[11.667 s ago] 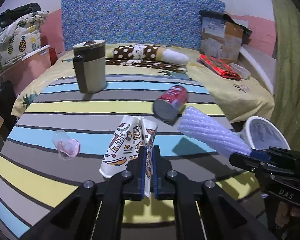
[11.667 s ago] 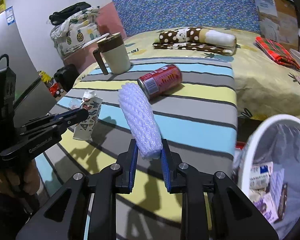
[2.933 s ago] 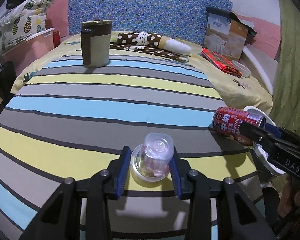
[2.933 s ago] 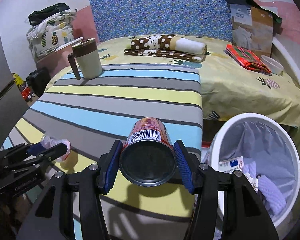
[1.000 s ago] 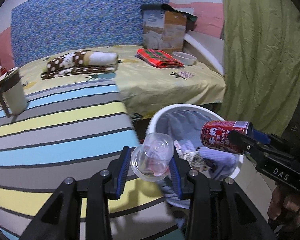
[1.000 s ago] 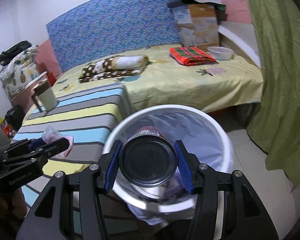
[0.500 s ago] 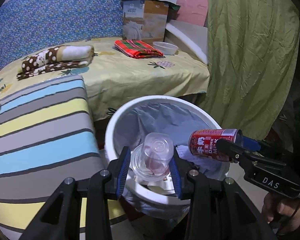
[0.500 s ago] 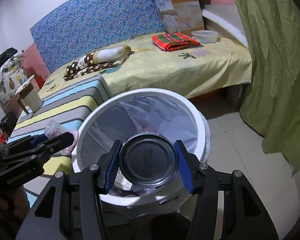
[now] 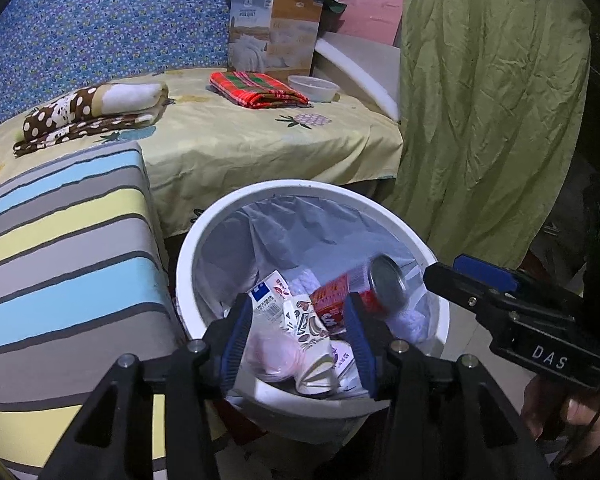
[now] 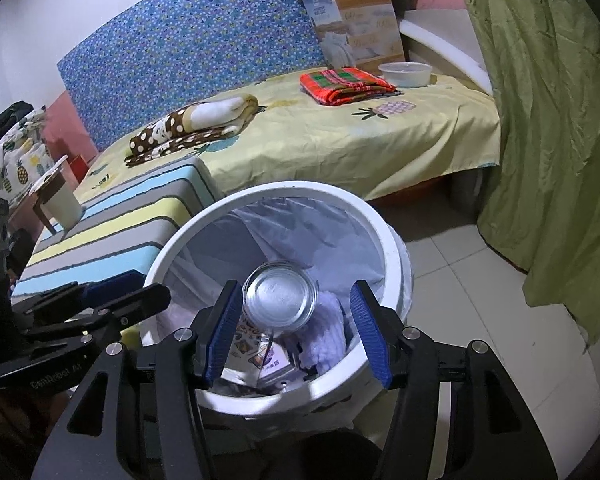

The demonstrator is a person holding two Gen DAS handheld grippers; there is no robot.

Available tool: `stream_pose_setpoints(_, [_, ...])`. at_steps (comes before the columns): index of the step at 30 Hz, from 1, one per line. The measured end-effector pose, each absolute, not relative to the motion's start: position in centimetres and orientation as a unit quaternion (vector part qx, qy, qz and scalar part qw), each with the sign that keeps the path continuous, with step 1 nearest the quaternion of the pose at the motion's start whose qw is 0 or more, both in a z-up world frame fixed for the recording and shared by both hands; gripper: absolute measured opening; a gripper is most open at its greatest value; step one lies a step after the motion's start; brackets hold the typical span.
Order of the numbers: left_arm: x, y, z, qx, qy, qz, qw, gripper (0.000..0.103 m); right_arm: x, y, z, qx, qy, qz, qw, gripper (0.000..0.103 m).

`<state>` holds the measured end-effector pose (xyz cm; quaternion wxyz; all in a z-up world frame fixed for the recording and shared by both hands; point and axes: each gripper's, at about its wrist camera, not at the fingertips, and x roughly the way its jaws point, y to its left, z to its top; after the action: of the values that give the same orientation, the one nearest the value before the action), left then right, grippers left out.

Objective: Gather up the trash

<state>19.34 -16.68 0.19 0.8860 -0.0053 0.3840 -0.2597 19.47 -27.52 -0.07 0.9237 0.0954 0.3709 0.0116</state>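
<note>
Both grippers hang over the white trash bin [image 9: 300,189] [image 10: 396,252], which has a grey liner. My left gripper [image 9: 298,340] has its jaws opening; the clear plastic cup with a pink inside [image 9: 272,354] is blurred and free of the pads, dropping onto the trash below. My right gripper [image 10: 296,332] also has its jaws opening. The red drink can [image 10: 280,298] [image 9: 360,292] has left its pads and tilts down into the bin. A patterned paper cup [image 9: 308,332], cartons and white foam wrap lie inside. Each gripper shows in the other's view: the right one [image 9: 472,276], the left one [image 10: 112,296].
A striped cushion surface [image 9: 60,260] borders the bin on the left, with a lidded mug [image 10: 62,204] at its far end. Behind it is a bed with a yellow sheet [image 9: 260,136] and folded cloths. A green curtain [image 9: 480,100] hangs on the right over tiled floor [image 10: 480,300].
Both jaws have spread wider. The can has slipped out of the right gripper and the plastic cup out of the left, and both have dropped into the bin.
</note>
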Motion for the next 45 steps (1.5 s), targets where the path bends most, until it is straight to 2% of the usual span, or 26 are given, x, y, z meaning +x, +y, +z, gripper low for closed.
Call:
stream_pose_setpoints(30, [10.7,-11.8,3.2,-0.012,0.344,-0.194,0.919,0.049,14.3,-23.2,2.3,0.061,0.338,0.060,0.937,0.058])
stream_pose_setpoints(45, [7.3,-8.5,3.0,-0.026,0.337,-0.143,0.930,0.049,11.2,-20.2,2.5,0.037,0.328,0.075,0.941,0.058])
